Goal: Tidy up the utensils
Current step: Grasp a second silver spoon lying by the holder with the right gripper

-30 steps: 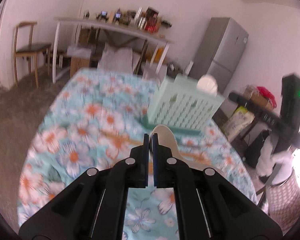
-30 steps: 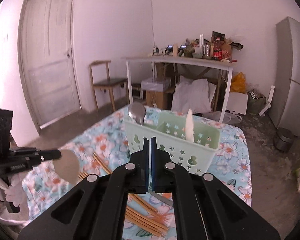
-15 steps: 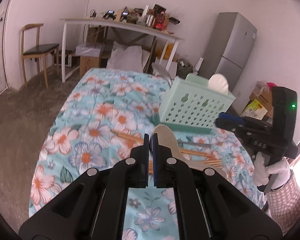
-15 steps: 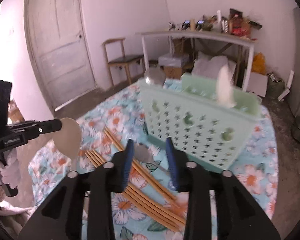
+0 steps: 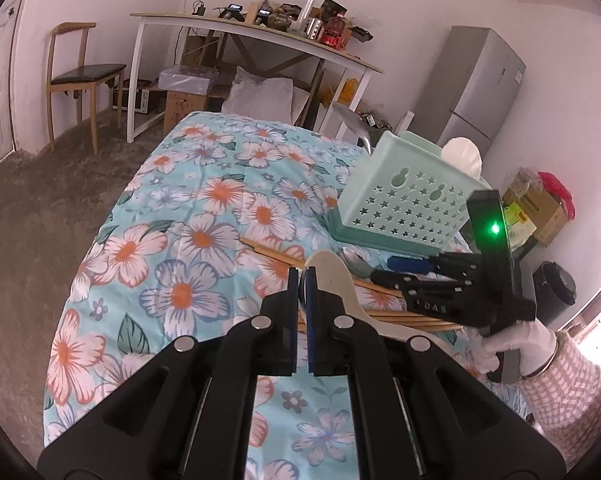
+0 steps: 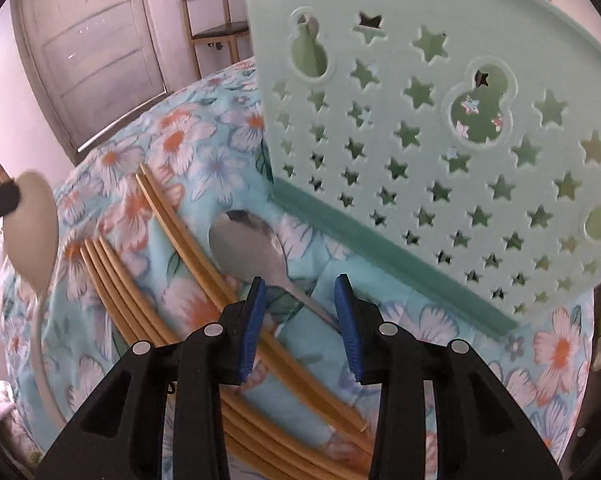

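Observation:
My left gripper (image 5: 300, 280) is shut on a white spoon (image 5: 332, 276), held above the floral tablecloth; the same white spoon (image 6: 30, 232) shows at the left edge of the right wrist view. My right gripper (image 6: 300, 296) is open and low over the table, its blue pads (image 6: 256, 312) on either side of the handle of a metal spoon (image 6: 248, 244) without pressing it. Several wooden chopsticks (image 6: 172, 232) lie beside that spoon. Just behind stands a mint-green star-holed basket (image 6: 440, 120). From the left wrist view the basket (image 5: 404, 204) holds a metal spoon (image 5: 354, 124) and a white spoon (image 5: 462, 156).
The table (image 5: 188, 208) wears a blue floral cloth and drops off at its left and near edges. A gloved hand (image 5: 512, 344) carries the right gripper (image 5: 384, 270). Behind are a chair (image 5: 80, 76), a cluttered white desk (image 5: 260, 36) and a fridge (image 5: 480, 88).
My right gripper has opened and dropped from above the basket to the metal spoon on the cloth in front of it. My left gripper sank slightly with the white spoon.

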Motion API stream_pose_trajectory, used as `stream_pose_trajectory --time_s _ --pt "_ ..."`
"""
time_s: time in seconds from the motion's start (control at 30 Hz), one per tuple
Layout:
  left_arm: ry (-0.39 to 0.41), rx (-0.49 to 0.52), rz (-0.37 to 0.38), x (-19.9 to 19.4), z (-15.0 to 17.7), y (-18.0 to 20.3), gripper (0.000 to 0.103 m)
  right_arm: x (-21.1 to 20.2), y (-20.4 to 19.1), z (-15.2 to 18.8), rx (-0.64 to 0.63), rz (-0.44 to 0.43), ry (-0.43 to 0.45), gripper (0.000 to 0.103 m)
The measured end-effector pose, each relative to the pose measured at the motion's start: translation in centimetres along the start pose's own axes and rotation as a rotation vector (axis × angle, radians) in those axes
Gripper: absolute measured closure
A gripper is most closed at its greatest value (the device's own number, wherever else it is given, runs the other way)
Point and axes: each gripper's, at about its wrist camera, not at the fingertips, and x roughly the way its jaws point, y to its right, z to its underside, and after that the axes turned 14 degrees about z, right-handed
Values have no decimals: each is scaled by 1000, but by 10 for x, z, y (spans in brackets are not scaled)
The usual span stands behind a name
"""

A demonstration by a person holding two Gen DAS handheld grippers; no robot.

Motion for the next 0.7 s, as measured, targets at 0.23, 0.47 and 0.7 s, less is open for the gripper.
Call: stream_pose_trajectory --time_s 0.23,0.47,0.7 --pt "12 -27 22 -2 2 -10 100 -14 -2 13 12 -23 -38 67" --pt "16 -49 34 -2 4 -19 100 -29 -14 25 -22 -49 -52 67" --pt "17 -53 35 -3 5 -20 100 -24 -24 11 -148 -61 -65 67"
